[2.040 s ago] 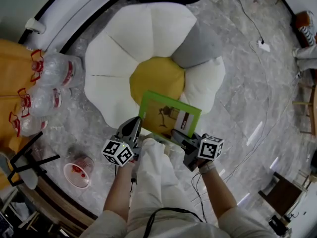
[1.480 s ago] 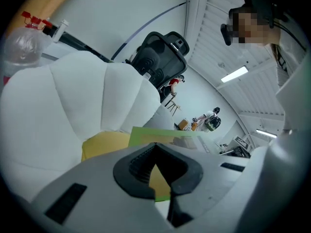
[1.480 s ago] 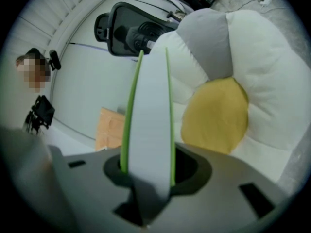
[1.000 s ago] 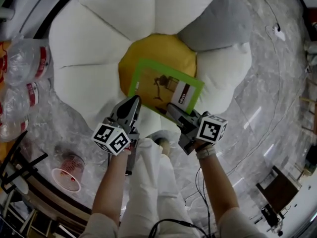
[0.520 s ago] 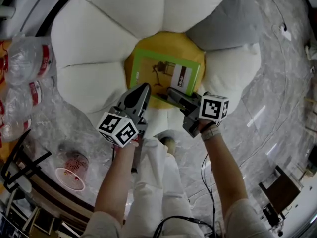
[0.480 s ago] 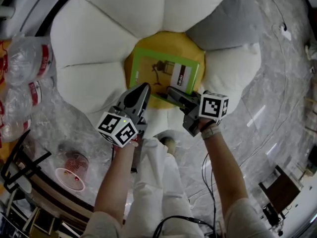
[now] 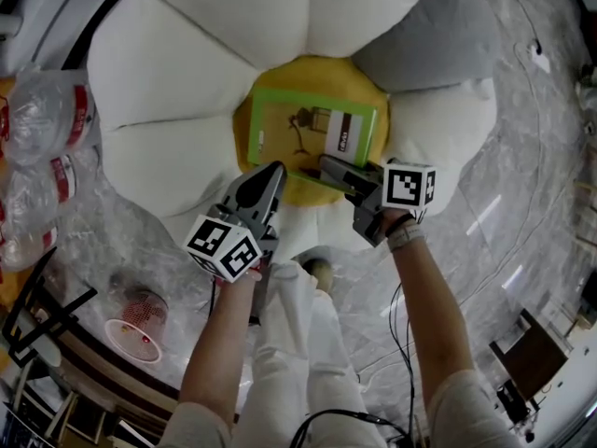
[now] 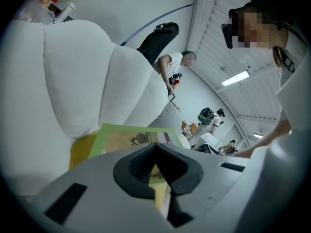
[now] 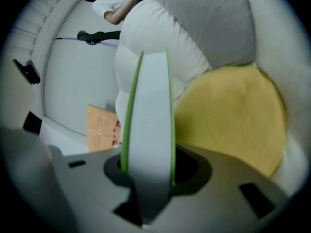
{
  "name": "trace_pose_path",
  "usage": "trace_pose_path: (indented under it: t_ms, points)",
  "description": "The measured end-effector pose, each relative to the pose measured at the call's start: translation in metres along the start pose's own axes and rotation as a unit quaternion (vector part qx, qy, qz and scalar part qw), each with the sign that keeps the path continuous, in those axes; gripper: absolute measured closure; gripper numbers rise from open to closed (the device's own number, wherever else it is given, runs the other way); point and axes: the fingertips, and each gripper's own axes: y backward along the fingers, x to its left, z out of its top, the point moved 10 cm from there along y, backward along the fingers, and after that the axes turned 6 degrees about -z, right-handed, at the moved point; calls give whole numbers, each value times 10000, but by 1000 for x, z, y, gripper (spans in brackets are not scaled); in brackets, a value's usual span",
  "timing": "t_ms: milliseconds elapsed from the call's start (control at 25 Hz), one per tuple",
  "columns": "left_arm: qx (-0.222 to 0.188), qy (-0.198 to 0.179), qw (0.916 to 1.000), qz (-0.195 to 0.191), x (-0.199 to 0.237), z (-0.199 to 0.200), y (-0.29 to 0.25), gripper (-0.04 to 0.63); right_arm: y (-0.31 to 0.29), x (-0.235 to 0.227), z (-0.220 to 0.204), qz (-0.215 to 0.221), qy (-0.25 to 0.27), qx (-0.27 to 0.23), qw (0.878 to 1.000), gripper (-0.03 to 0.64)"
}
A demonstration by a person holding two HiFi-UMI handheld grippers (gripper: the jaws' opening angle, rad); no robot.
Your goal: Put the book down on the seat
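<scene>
The seat (image 7: pixel 187 82), a flower-shaped cushion with white petals, has a flat yellow centre (image 7: pixel 312 73), which looks like the natural landing spot because it is the level part. The green-bordered book (image 7: pixel 303 133) lies cover-up and nearly level over that centre, so it can go down flat. Whether it already touches the cushion cannot be told. The right gripper (image 7: pixel 338 169) clamps the book's near edge between its jaws, leaving the underside free to land. The left gripper (image 7: pixel 270 171) hangs just beside the book's near corner, jaws together and empty, probably ready to steady it.
</scene>
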Motion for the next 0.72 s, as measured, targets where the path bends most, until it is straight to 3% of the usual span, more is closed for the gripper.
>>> trace_pose_path:
  t_ms: [400, 560, 720]
  points:
    - [54, 23, 10000, -32, 2, -3, -3, 572, -1, -20, 5, 199, -264, 2, 9995, 466]
    - [37, 26, 9999, -95, 2, -6, -8, 572, 3, -36, -3, -336, -991, 75, 9945, 466]
    - [24, 127, 9998, -126, 0, -12, -12, 572, 2, -46, -3, -442, -1152, 63, 9923, 466]
